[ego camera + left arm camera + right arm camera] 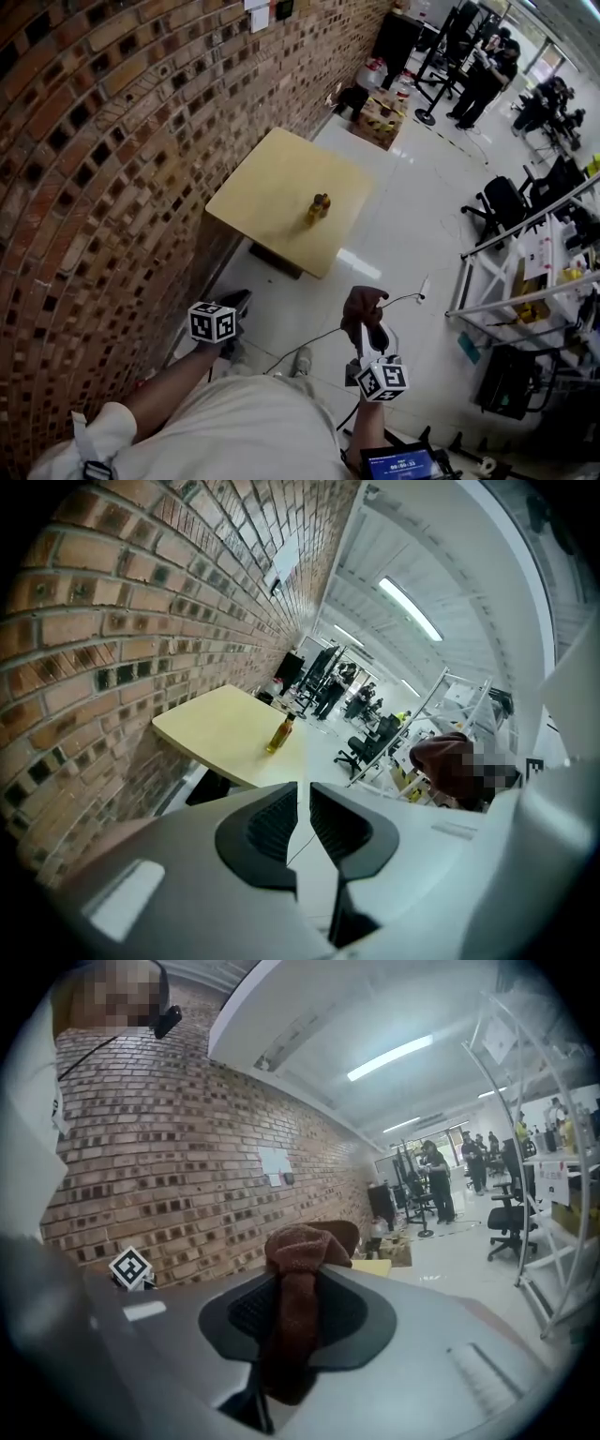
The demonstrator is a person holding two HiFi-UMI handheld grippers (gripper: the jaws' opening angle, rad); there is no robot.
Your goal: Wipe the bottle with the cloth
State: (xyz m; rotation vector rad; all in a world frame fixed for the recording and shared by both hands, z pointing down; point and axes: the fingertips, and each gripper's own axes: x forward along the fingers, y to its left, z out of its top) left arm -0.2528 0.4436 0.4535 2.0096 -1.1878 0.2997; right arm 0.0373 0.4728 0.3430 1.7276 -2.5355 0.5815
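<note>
A small amber bottle [319, 208] [278, 735] stands upright on a pale wooden table [272, 178] [216, 728] against the brick wall, well ahead of both grippers. My right gripper [373, 339] [298, 1288] is shut on a dark brown cloth [364, 305] [300, 1251], which bunches up above the jaws. My left gripper [240, 300] [303, 797] hangs low by my left leg. Its jaws leave only a narrow slit, and nothing is between them. Both grippers are over the white floor, short of the table.
A brick wall [94, 169] runs along the left. Black office chairs [502, 202] and a white metal rack [525, 281] stand to the right. People [483, 80] and boxes [380, 117] are beyond the table. A cable [309, 342] lies on the floor.
</note>
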